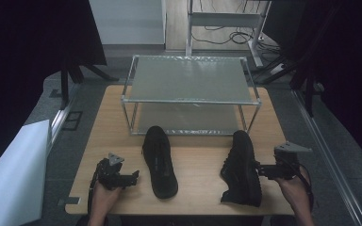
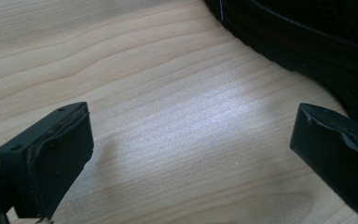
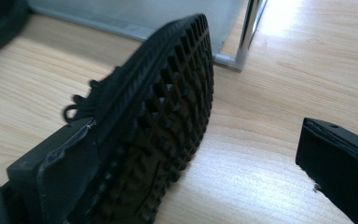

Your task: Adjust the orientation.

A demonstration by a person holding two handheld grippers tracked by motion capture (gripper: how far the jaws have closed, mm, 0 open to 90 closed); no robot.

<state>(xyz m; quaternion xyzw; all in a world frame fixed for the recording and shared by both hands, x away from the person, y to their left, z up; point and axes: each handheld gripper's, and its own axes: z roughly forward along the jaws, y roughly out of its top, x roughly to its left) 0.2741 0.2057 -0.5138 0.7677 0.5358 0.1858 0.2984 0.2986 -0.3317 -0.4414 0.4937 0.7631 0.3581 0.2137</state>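
My right claw (image 1: 260, 170) gapes wide beside the black knit shoe (image 1: 242, 165), which lies tipped on its side, toe pointing away toward the metal rack (image 1: 191, 100), tread facing the claw.

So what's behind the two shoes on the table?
A two-tier metal rack stands behind both shoes, the left shoe flat and the right shoe tipped on its side. Both shelves look bare; the upper one hides the back of the lower.

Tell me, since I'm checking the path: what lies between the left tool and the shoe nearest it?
Only bare wooden table. The high view shows a clear strip between the left tool and the flat-lying shoe.
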